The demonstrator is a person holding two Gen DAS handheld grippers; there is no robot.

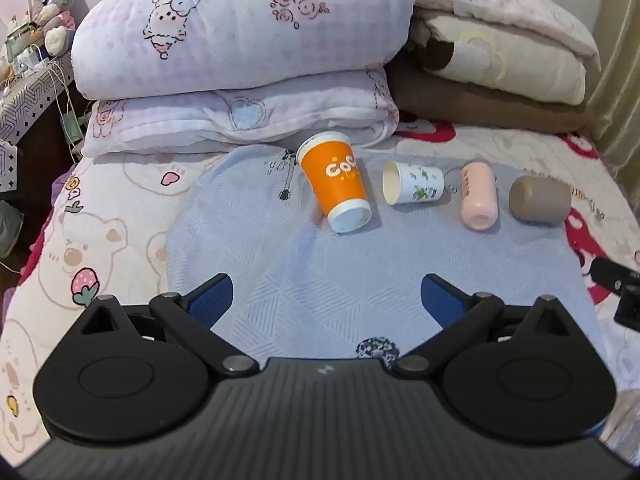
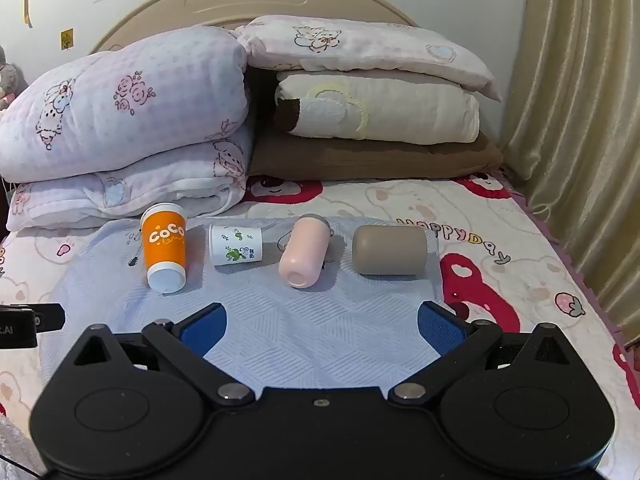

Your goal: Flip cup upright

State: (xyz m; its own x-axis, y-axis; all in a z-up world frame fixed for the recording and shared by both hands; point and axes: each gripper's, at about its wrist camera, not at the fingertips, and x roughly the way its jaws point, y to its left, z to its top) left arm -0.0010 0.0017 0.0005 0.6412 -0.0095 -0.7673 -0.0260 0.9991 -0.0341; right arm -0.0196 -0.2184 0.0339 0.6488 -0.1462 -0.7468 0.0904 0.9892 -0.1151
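Several cups lie on their sides in a row on a light blue mat (image 1: 304,280) (image 2: 304,328) on the bed. From the left: an orange "CoCo" paper cup (image 1: 335,180) (image 2: 165,246), a small white cup with green leaves (image 1: 414,188) (image 2: 236,245), a pink cup (image 1: 478,196) (image 2: 304,256) and a taupe cup (image 1: 540,200) (image 2: 390,250). My left gripper (image 1: 326,300) is open and empty, hovering short of the cups. My right gripper (image 2: 322,326) is open and empty, also short of the row.
Folded quilts (image 1: 240,52) (image 2: 120,120) and stacked pillows (image 2: 376,112) stand just behind the cups. A curtain (image 2: 580,140) hangs on the right. A cluttered bedside shelf (image 1: 28,92) stands at the left. Each gripper's edge shows in the other's view (image 1: 620,288) (image 2: 28,324).
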